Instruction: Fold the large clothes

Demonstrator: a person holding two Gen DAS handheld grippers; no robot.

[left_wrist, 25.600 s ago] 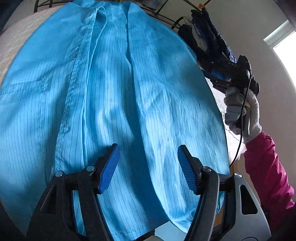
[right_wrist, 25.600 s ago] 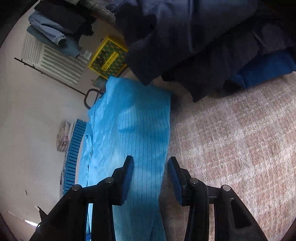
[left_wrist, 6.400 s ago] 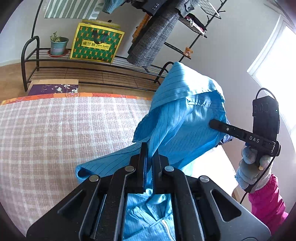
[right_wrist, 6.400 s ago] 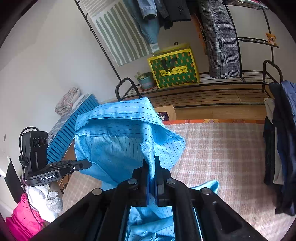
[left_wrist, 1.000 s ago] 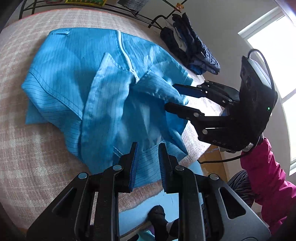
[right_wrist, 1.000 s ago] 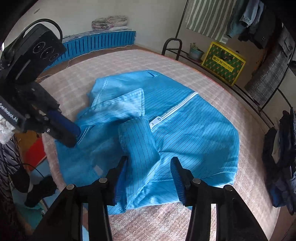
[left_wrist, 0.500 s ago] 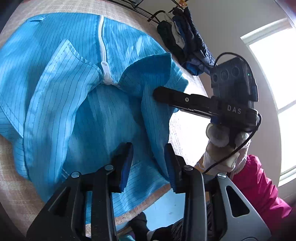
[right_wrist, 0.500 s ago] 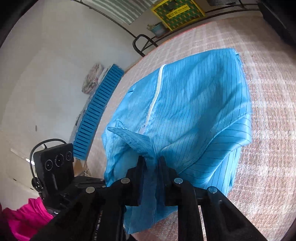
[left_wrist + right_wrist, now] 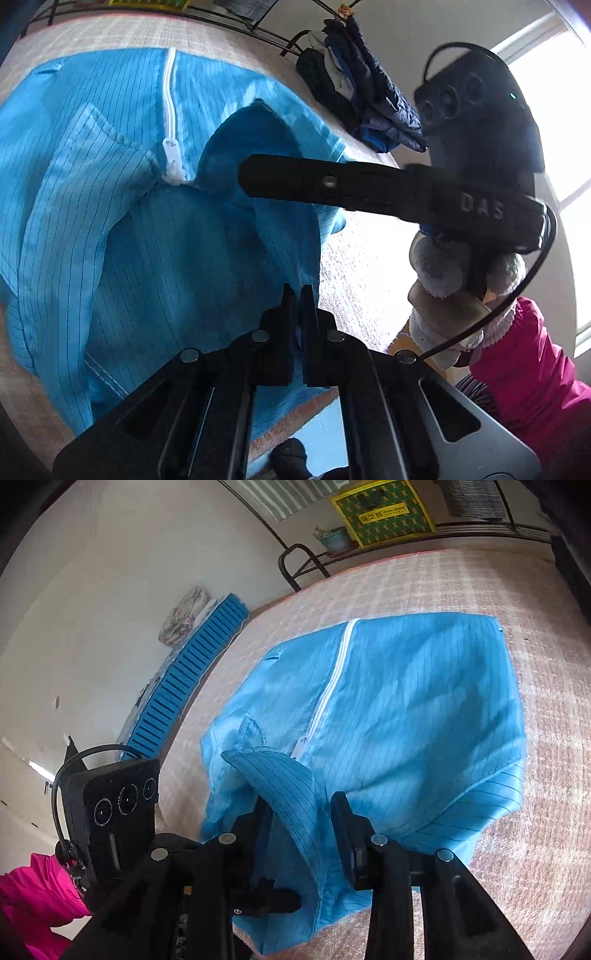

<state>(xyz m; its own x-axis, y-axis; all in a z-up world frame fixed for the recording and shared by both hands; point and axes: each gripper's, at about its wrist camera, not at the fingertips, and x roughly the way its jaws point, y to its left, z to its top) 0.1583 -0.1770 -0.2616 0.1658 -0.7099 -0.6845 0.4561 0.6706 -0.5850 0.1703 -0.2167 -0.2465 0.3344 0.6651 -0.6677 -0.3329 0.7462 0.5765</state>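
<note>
The blue garment (image 9: 122,229), a thin, smooth cloth ruled with fine dark pinstripes, is lying partly folded on the pink-and-cream checked bedcover (image 9: 424,579), which looks nubbly and woven. A white zip (image 9: 325,698) is running down the garment's middle, ending at a white puller just under the raised flaps near the bed's front edge.

The left gripper (image 9: 297,295) is sitting at the garment's near edge with its black jaws pressed together, having just closed; a sliver of blue cloth is showing between the fingers, so it is pinching that edge. The right gripper (image 9: 301,812) is standing at the garment's near corner, its jaws having just been opening to a narrow gap; a curved, hood-like flap of the garment is arching up between the fingers, and whether the pads are pressing on it is hard to make out, since the cloth is covering the inner faces.

In the left wrist view the right gripper's long black body is crossing in front of the garment, hiding part of the fold. A gloved hand (image 9: 443,273) in fuzzy grey-white knit is holding its handle, with a magenta sleeve (image 9: 524,362) below. Beyond the garment's far right corner a dark heap of clothes (image 9: 362,96) is lying, its pieces not separable.
</note>
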